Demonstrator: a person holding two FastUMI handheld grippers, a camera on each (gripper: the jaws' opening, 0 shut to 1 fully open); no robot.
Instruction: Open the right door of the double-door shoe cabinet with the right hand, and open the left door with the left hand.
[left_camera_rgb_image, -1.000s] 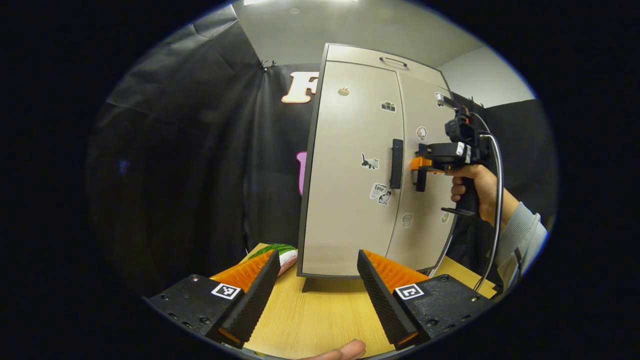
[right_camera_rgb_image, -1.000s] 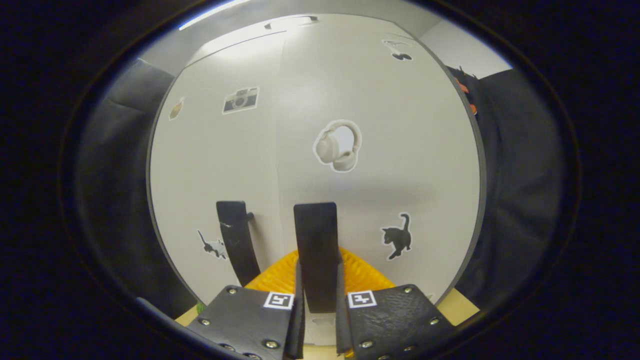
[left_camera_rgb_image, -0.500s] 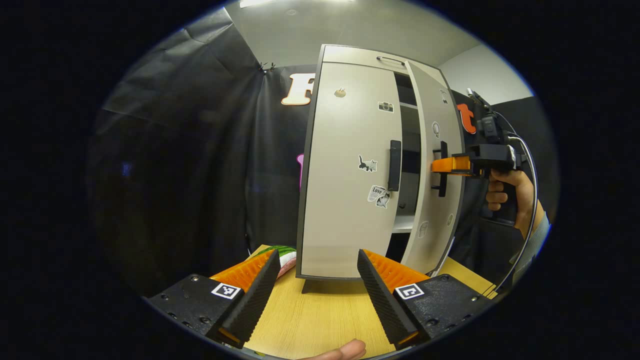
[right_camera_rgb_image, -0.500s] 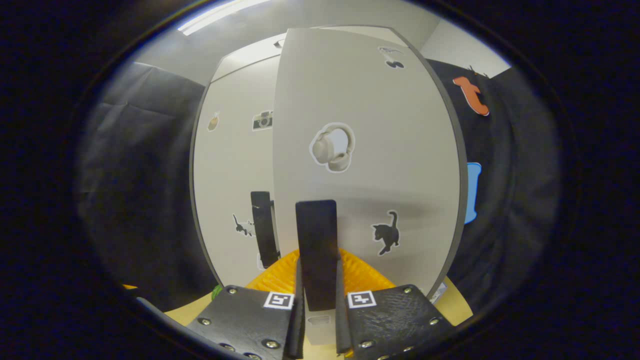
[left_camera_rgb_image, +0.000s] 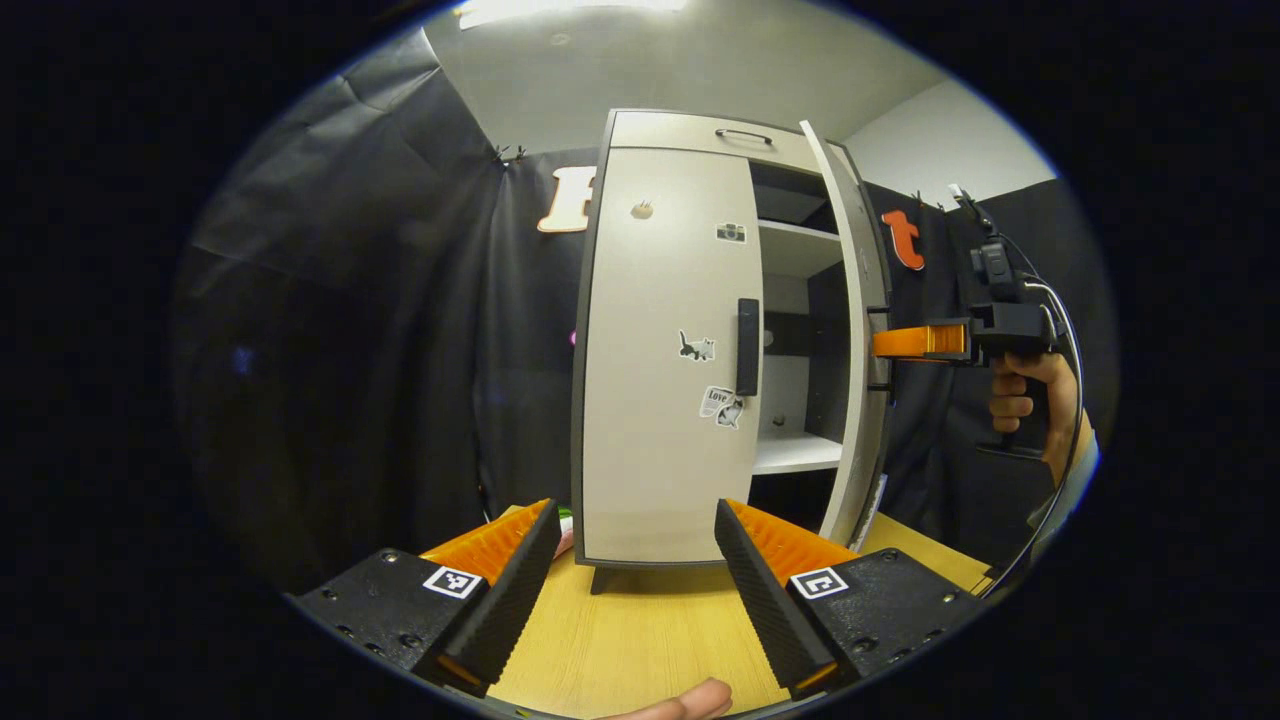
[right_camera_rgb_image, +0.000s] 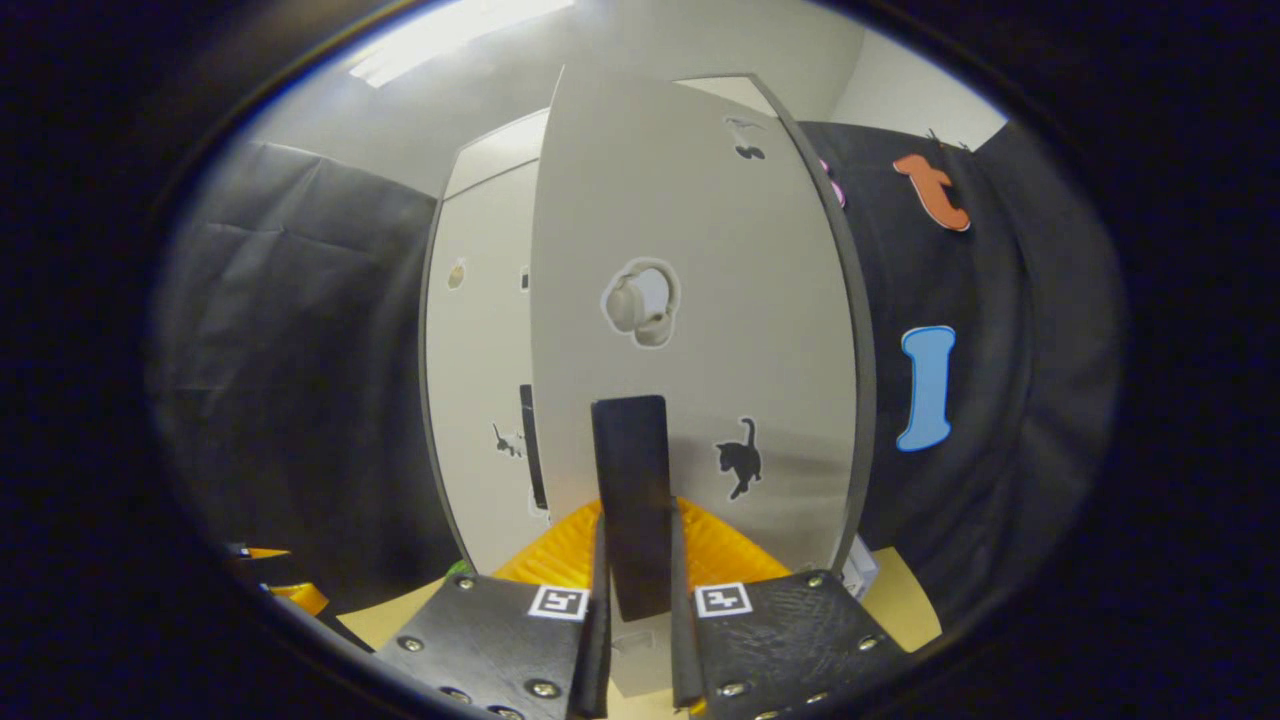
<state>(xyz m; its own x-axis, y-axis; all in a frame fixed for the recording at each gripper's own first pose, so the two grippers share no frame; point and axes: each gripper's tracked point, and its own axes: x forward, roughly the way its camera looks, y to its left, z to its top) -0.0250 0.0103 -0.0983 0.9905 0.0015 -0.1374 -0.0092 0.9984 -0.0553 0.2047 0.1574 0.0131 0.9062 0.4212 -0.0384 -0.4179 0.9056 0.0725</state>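
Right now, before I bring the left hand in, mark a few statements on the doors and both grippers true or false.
1. The right door stands swung open. True.
2. The left door is open too. False: it sits flush and shut.
3. The right gripper is shut on the right door handle. True.
4. The left gripper grips the left door handle. False: its fingers are spread, short of the cabinet.
5. Shelves show inside the shoe cabinet. True.
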